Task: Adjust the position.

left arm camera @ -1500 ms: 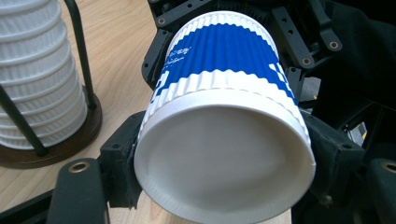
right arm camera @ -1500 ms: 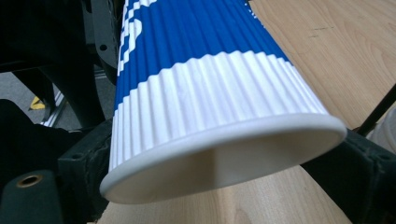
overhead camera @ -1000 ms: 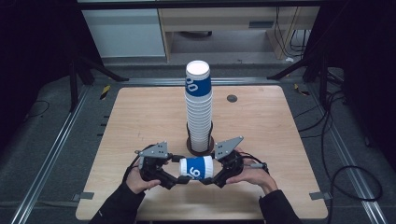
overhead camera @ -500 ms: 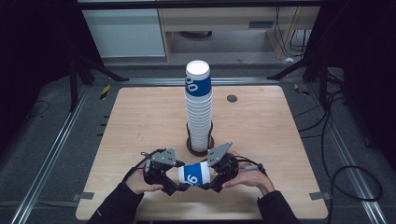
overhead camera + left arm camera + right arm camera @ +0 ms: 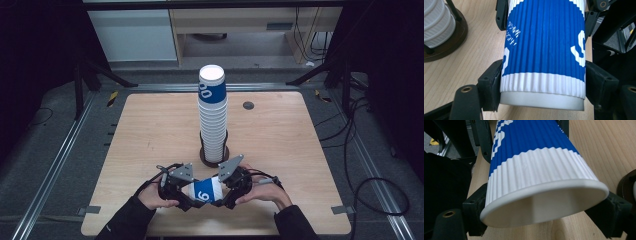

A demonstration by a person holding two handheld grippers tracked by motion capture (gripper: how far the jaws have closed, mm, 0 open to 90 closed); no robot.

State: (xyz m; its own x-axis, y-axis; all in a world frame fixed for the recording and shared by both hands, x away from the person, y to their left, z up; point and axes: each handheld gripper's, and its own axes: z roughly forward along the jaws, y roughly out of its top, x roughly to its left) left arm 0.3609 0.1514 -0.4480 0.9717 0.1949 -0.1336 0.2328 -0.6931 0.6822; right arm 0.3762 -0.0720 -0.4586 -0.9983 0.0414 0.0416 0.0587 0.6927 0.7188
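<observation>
A blue-and-white cup [image 5: 204, 190] is held on its side between both grippers near the counter's [image 5: 300, 150] 6 o'clock edge. Its base is clamped by the left gripper [image 5: 541, 85]; its squashed rim is pressed by the right gripper [image 5: 544, 210], whose jaws have just been opening. The cup stack [image 5: 213, 120] stands just beyond at 12 o'clock; bare counter is left at 3 and 9 o'clock.

both forearms are brought in from the near edge in the high view, the hands set close together and angled toward each other. the left gripper [image 5: 186, 192] is closed on the base end of a cup [image 5: 205, 190], its pads pressed to both sides. the right gripper [image 5: 226, 189] is set about the rim end, its jaws having just been opening.
</observation>
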